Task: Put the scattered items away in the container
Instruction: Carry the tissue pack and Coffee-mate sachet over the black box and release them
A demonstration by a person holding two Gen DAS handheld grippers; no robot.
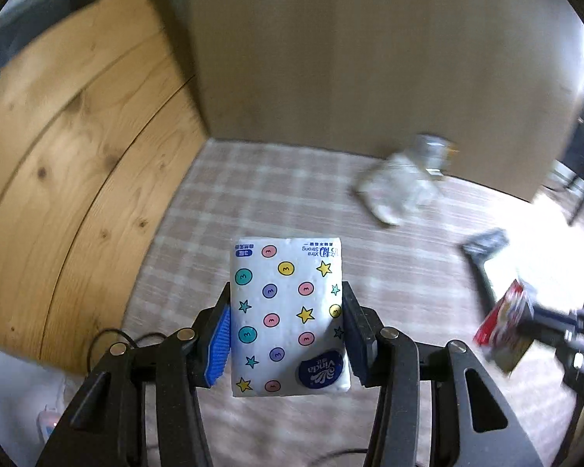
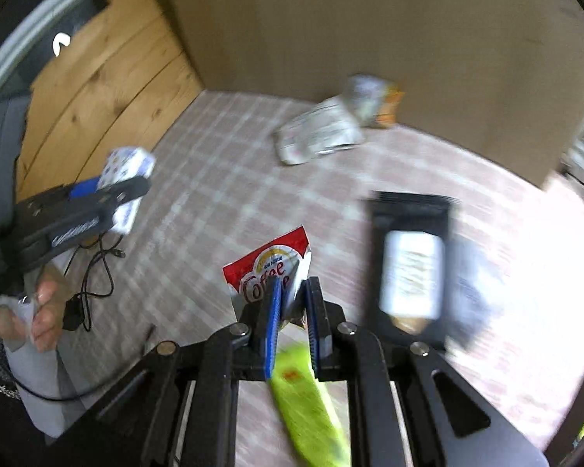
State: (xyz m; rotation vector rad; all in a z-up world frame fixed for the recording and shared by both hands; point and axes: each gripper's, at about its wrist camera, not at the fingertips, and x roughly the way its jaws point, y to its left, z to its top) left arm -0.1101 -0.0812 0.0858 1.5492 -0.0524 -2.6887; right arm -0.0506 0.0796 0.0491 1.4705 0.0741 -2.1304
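Basically mid-carry: left gripper (image 1: 288, 323) pinching the tissue pack (image 1: 288, 317), right gripper (image 2: 292, 307) clamped on the coffee sachet (image 2: 270, 270), both held above the checked cloth (image 1: 292, 202); next up, finding the container, not in view.

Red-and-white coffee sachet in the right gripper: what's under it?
Under the red-and-white coffee sachet lies pink checked cloth, with a lime-green packet nearer the camera. Whatever sits directly beneath the right gripper is hidden.

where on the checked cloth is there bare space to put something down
Bare checked cloth runs from the wooden panel to the clear bag. Crowded on the right: black packet, green packet.
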